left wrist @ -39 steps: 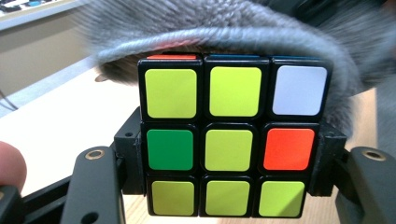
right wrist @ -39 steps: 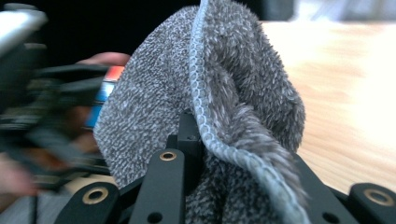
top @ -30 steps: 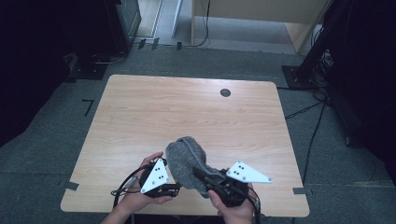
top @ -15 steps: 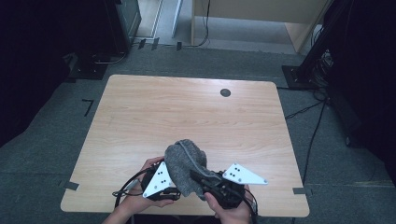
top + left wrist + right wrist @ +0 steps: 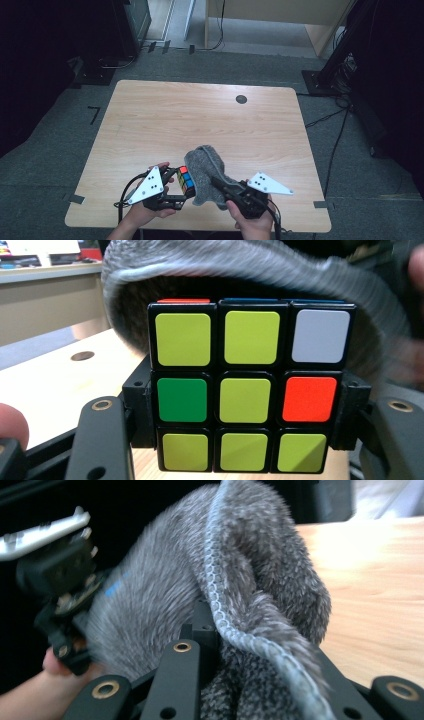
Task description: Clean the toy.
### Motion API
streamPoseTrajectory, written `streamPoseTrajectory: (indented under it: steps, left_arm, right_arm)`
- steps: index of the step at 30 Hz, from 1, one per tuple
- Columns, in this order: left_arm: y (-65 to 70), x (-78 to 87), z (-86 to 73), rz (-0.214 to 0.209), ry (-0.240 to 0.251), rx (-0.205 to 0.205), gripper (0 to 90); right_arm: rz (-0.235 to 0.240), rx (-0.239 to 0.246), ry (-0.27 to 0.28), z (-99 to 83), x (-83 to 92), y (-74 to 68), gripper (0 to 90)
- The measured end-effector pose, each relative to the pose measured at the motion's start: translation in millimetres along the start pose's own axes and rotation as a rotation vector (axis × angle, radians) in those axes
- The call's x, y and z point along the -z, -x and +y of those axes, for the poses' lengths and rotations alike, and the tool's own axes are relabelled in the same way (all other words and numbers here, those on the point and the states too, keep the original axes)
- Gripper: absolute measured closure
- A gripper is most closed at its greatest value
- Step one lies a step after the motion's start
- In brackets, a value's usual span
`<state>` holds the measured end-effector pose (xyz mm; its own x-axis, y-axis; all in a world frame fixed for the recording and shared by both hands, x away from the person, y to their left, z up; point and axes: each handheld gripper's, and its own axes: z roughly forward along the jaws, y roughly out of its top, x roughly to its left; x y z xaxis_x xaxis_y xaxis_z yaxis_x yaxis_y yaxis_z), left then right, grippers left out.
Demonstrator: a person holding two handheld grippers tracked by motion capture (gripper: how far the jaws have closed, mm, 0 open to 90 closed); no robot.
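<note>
A Rubik's cube (image 5: 184, 180) sits between the jaws of my left gripper (image 5: 179, 189), near the table's front edge. In the left gripper view the cube (image 5: 250, 385) shows a mostly yellow face, and my left gripper (image 5: 242, 415) is shut on its sides. A grey knitted cloth (image 5: 207, 167) lies against the cube's right side and arches over the cube (image 5: 240, 265). My right gripper (image 5: 222, 186) is shut on the cloth's near end, and its jaws have just been closing on it. The cloth (image 5: 200, 580) drapes over my right gripper (image 5: 260, 680). The left gripper (image 5: 55, 565) is beyond.
The wooden table (image 5: 200, 115) has a round black hole (image 5: 241, 99) near its far edge. Tape marks (image 5: 76, 198) sit by the front corners. Dark stands (image 5: 330, 75) and cables (image 5: 335, 150) surround the table on the floor.
The grey cloth covered the space between the grippers before. It has now shifted right and the cube shows at the left gripper. Both hands stayed near the front edge.
</note>
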<state>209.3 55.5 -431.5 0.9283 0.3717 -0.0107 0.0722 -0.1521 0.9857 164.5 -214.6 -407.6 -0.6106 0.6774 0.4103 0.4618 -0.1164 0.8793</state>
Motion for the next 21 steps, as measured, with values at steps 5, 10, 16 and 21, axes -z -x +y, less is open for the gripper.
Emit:
streamPoseTrajectory:
  steps: [5,10,16,21]
  left_arm:
    - [1.4,2.7,3.2,-0.066,0.037,0.03,34.2]
    - [2.2,2.3,3.1,-0.057,0.015,0.005,34.1]
    - [4.5,-2.2,0.7,-0.064,-0.011,-0.001,34.1]
    - [4.7,1.5,5.0,-0.062,0.001,-0.004,34.1]
  right_arm:
    - [0.028,-0.015,-0.053,-13.0,-13.8,2.7,78.3]
    - [0.04,-0.011,-0.105,-16.9,-18.9,7.0,78.2]
    - [0.05,-0.003,0.002,-2.9,-1.8,2.8,78.3]
    - [0.06,-0.038,-0.067,-13.9,-12.1,6.7,78.2]
